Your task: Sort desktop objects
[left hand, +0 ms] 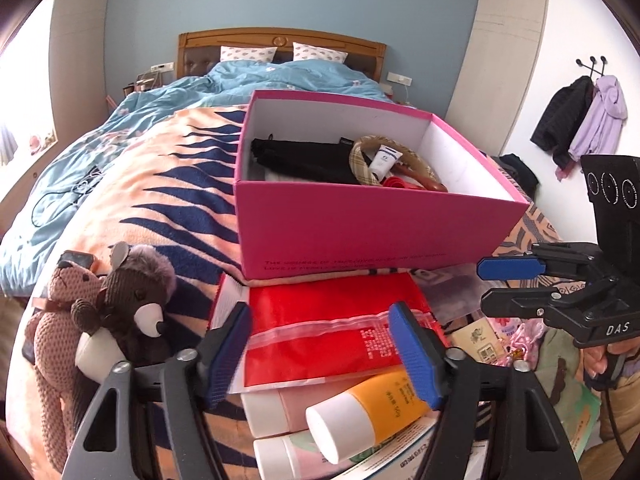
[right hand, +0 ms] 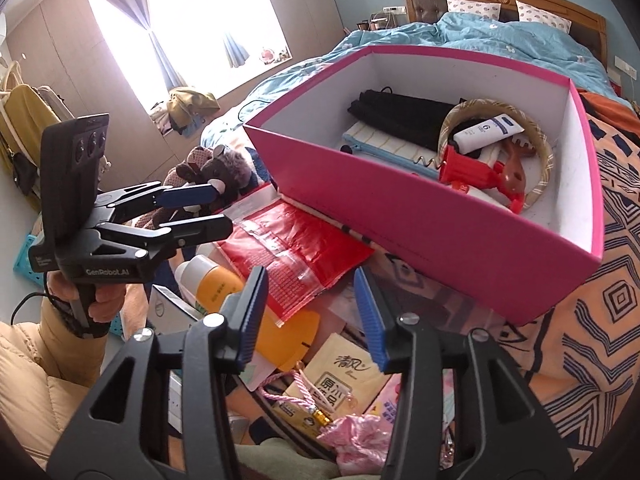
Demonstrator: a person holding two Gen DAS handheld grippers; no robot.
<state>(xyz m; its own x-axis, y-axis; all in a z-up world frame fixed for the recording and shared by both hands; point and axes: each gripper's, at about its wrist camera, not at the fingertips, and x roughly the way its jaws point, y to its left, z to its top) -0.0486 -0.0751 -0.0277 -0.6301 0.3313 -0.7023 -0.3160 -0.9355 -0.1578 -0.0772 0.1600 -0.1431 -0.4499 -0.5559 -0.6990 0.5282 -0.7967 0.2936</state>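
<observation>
- Clutter lies heaped on the bed just in front of the pink box [left hand: 380, 236]: a red pouch [left hand: 332, 312], an orange tube [left hand: 372, 412], a pink tube [left hand: 276, 410], a tissue pack [right hand: 340, 376] and a pink tassel [right hand: 304, 396].
- Left gripper [left hand: 324, 356] hangs over the pile with its jaws wide apart and nothing between the pads; none of the pads press on anything.
- Red pouch sits straight ahead of the left gripper and partly framed by its blue fingers [left hand: 228, 352]; its long axis runs across the jaw gap, one short end tucked under the box's near wall.
- Orange tube lies just below the left gripper, cap toward the camera, body slanting up to the right, resting on the pink tube and crossing under the right-hand finger.
- Right gripper [right hand: 310, 320] stands about half open and empty, above the tissue pack and tassel, with the pouch's corner just ahead on its left.
- Judged by reach, the left hand is nearer to the pouch and tubes, the right to the tissue pack.
- Box rim rises just beyond the pile, so whatever is taken has to be lifted over the near wall; open floor remains at the box's near right corner [right hand: 560, 184].
- Teddy bears [left hand: 108, 312] crowd the left side; the two grippers sit near each other, leaving little room for sideways swings.
</observation>
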